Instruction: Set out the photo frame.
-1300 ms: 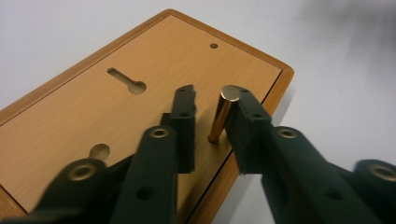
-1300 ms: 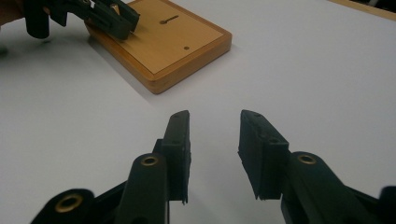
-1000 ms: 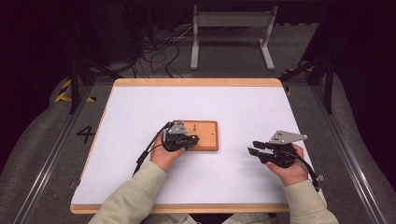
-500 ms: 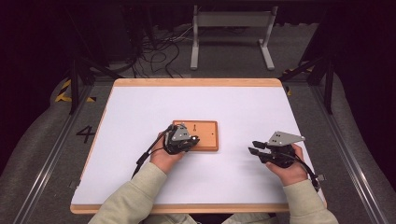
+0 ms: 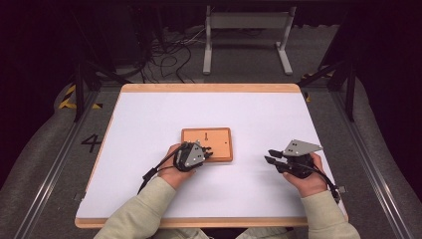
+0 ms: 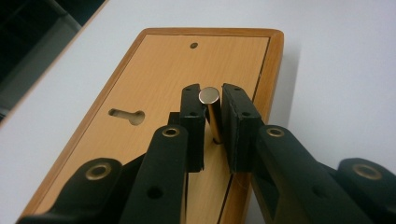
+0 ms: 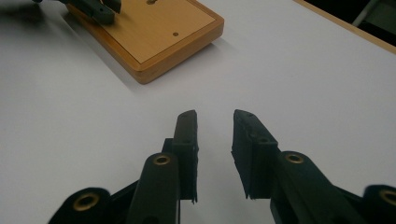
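Small polished metal cylinder pin (image 6: 209, 105), upright at frame centre on the rectangular orange-brown wooden board (image 6: 154, 79), clamped between left gripper (image 6: 211, 119) jaws, seemingly for seating; right gripper (image 7: 215, 149), lower centre, parted and empty, kept clear.

Numeral "4" on floor (image 5: 92, 143) left of table (image 5: 149, 107)
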A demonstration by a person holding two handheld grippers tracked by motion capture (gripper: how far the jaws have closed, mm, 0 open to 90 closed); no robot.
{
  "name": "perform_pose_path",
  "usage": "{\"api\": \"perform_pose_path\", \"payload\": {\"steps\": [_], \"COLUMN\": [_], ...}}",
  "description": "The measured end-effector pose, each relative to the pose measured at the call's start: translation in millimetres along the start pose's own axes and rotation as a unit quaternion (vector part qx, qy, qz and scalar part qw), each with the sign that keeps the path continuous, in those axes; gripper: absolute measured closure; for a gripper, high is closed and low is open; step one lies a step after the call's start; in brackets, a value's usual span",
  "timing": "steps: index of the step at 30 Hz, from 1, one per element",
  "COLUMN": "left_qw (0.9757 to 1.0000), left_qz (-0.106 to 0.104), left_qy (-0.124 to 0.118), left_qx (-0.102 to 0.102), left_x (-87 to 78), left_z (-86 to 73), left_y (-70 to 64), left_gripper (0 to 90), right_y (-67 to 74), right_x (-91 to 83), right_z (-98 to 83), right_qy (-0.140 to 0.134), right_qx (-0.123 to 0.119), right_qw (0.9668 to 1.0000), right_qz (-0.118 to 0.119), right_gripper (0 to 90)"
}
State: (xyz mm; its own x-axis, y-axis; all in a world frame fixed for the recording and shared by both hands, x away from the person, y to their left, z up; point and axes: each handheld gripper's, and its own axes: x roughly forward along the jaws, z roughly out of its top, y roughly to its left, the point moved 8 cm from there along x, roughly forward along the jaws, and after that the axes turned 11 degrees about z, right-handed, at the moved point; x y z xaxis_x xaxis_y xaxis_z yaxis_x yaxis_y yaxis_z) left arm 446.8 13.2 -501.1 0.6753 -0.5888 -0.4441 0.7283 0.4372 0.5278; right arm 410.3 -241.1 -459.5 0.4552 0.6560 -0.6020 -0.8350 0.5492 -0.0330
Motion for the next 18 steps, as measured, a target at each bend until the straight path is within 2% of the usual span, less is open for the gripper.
{"api": "perform_pose_path", "payload": {"steps": [2,7,9,11,12,14,16,18], "left_qw": [0.9995,0.9988,0.9984,0.9981,0.9981,0.9977,0.9976,0.9975], "left_qz": [0.006,0.016,0.018,0.022,0.022,0.024,0.025,0.024], "left_qy": [-0.003,0.0,0.0,-0.007,-0.007,-0.009,-0.01,-0.01], "left_qx": [0.029,0.047,0.053,0.058,0.058,0.062,0.064,0.066], "left_x": [-2.5,-4.2,-5.5,-7.0,-7.0,-8.0,-8.8,-9.8], "left_z": [0.0,0.3,0.0,-0.4,-0.4,-0.4,-0.3,-0.4], "left_y": [-2.0,-4.2,-6.1,-7.8,-7.8,-9.2,-10.8,-11.3], "left_gripper": [79.5,79.8,80.1,81.3,81.8,82.3,82.9,83.3], "right_y": [1.3,2.6,2.9,5.4,5.4,6.8,6.4,5.4], "right_x": [1.3,4.1,7.2,12.1,12.1,18.5,21.0,27.6], "right_z": [2.7,5.4,7.7,13.4,13.4,21.8,24.8,31.7], "right_qy": [-0.001,-0.002,-0.006,-0.016,-0.016,-0.017,-0.014,-0.015], "right_qx": [-0.005,-0.004,0.01,0.035,0.035,0.06,0.066,0.072], "right_qw": [1.0,1.0,0.9998,0.9988,0.9988,0.997,0.9967,0.9958], "right_qz": [0.003,0.008,0.016,0.032,0.032,0.045,0.047,0.055], "right_gripper": [70.9,69.0,66.4,61.4,61.4,55.0,52.1,44.8]}}
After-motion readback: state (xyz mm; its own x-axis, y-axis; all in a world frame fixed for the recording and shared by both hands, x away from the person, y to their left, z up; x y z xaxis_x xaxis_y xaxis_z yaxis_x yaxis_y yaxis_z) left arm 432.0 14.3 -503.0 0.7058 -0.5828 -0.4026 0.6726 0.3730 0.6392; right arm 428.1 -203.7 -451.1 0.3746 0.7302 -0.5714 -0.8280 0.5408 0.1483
